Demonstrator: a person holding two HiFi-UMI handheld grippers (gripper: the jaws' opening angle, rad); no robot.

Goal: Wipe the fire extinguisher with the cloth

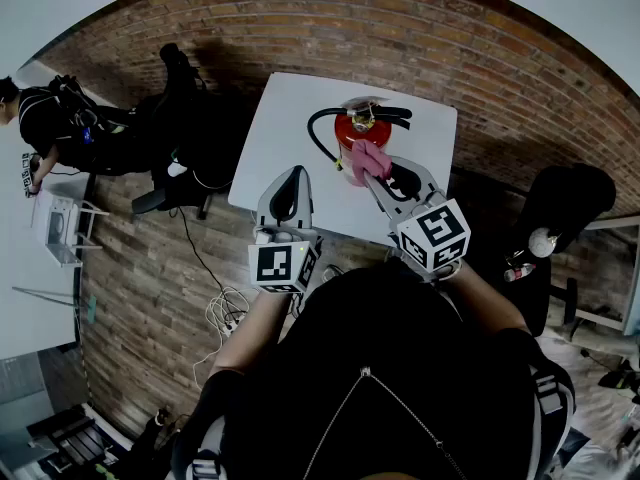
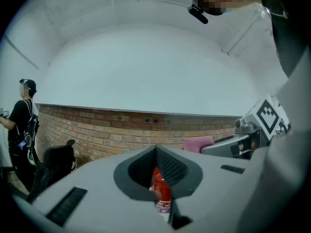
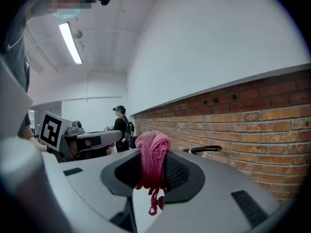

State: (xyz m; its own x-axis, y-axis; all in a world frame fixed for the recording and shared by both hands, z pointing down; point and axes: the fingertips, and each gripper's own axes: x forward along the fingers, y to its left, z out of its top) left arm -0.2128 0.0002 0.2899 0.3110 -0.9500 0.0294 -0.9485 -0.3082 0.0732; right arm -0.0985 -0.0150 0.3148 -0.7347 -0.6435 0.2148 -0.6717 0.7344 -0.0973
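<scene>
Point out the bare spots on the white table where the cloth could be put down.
Bare: the table left of the hose, up to its far-left corner, and a narrow strip right of the fire extinguisher. Crowded: the near middle, where the right tongs hold the cloth.

Black top (image 1: 400, 358) with thin cord (image 1: 405, 408); pale grey left gripper (image 1: 290, 174) and right gripper (image 1: 371, 175), dark-lined, with white black-marked cubes (image 1: 283, 265).

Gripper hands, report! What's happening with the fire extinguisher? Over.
Left gripper shut, empty. Right gripper shut on pink cloth, beside fire extinguisher on white table. Nothing blocking.
</scene>
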